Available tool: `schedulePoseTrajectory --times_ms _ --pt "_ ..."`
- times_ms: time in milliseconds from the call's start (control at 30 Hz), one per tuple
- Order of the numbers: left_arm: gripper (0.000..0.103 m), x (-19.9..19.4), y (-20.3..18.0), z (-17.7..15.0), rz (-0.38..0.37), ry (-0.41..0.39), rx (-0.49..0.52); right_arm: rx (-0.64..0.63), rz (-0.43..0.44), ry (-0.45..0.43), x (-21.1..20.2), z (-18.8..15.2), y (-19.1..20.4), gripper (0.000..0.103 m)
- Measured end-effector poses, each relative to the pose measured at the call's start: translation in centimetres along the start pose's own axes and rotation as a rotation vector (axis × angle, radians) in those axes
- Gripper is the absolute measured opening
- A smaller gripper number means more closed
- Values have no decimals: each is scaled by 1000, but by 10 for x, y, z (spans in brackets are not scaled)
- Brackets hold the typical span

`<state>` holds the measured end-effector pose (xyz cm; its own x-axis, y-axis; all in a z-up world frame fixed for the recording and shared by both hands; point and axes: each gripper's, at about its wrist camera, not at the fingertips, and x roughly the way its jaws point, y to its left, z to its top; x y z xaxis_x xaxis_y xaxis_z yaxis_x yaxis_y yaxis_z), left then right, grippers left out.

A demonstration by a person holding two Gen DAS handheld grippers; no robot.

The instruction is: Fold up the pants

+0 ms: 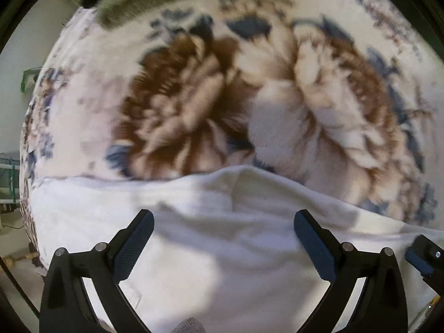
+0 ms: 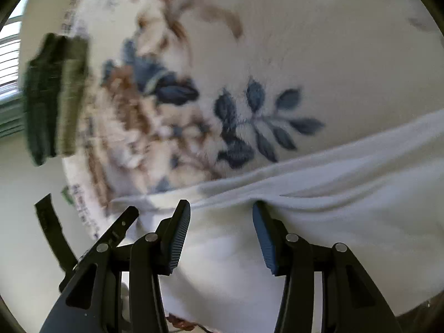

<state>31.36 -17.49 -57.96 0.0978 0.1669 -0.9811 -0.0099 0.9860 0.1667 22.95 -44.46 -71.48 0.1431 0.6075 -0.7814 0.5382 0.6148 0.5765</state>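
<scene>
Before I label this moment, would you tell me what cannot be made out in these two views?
- Left wrist view: motion blur smears the floral blanket; the white pants run off the bottom edge, behind the left gripper.
- Right wrist view: the dark green fabric is too blurred to identify; the right gripper hides the pants' near edge.

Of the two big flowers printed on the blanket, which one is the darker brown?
The left flower in the left wrist view is the darker, with deep brown petals. The right flower is paler, mostly cream and beige. Both lie beyond the white pants.
</scene>
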Motion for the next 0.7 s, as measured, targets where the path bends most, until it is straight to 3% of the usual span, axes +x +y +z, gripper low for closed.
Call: schedulePoseTrajectory --times_ms 100,200,267,367,433,533,700 --pt "103 -29 11 -27 -27 -37 -1 6 25 -120 -66 -34 -43 59" --pt "103 -37 16 -57 -69 -30 9 70 -46 -242 -120 -74 -100 64" --pt "103 -39 -9 -61 -84 -8 26 139 -100 -315 -147 -102 -146 64" --pt "103 -23 -40 -78 -104 66 65 316 -108 -388 -169 -127 -228 64" --pt "103 -9 -56 -92 -111 92 85 429 -48 -445 -178 -136 -276 64" --pt "103 7 -70 -101 -100 115 113 545 149 -523 -175 -136 -329 64" --pt "103 20 -69 -98 -100 116 122 555 352 -674 -176 -119 -356 62"
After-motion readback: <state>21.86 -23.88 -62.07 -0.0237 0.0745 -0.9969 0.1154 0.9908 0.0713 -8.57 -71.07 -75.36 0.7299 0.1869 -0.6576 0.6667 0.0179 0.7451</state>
